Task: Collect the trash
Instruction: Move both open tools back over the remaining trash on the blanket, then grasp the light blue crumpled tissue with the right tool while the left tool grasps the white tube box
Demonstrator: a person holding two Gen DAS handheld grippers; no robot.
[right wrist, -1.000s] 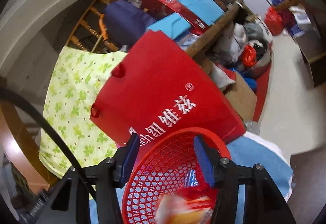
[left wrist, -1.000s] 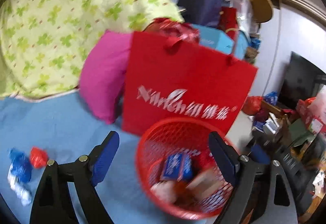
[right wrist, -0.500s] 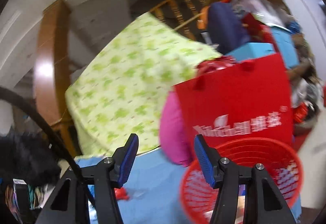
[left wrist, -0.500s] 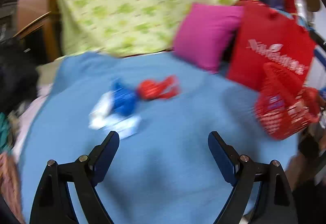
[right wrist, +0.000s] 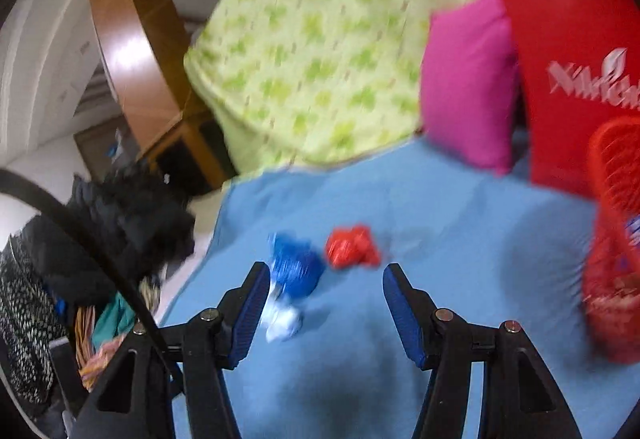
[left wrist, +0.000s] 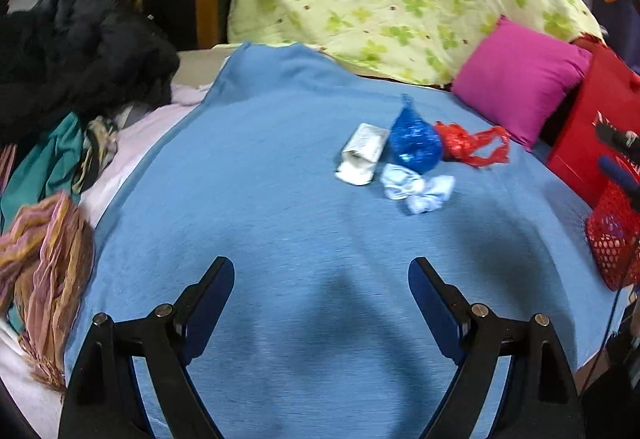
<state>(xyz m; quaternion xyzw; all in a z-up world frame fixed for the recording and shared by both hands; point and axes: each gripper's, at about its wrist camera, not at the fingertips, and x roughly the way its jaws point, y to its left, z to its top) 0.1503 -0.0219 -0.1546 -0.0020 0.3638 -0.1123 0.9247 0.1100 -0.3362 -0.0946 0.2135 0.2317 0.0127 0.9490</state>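
Both views have swung off the red mesh basket (left wrist: 612, 247) onto the blue blanket (left wrist: 280, 207); left gripper (left wrist: 321, 303) wide open, empty; right gripper (right wrist: 322, 305) just been opening, nothing between; ahead lie blue bag (left wrist: 414, 141), red bag (left wrist: 472, 145), white carton (left wrist: 362, 153), pale wad (left wrist: 418, 189).

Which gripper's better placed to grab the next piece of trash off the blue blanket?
Probably the right. The right gripper is open and empty, with the blue bag and red wrapper just beyond its fingertips. The left gripper, also open and empty, sees the same pile farther ahead.
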